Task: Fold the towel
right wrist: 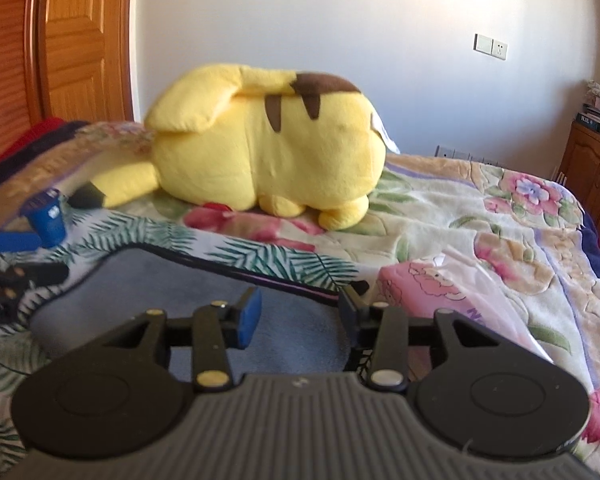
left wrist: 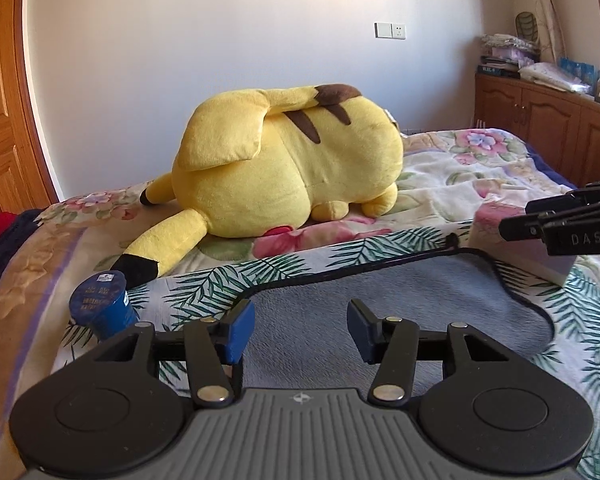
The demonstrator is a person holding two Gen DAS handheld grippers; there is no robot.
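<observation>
The soft grey plush towel with black edging and a palm-leaf printed face lies on the floral bedspread, partly folded over; it looks light, limp and easy to pinch, best taken at its black-bound corners. The left gripper and right gripper both hover spread apart above the grey pile, grasping nothing.

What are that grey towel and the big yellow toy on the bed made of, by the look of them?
The towel looks like soft fleece or microfibre: matte grey nap, a black stitched edge and a palm-leaf print on its other face. The yellow plush toy looks like short-pile plush over soft stuffing: fuzzy, matte and rounded, with brown fabric stripes. The exact fibres cannot be told.
</observation>
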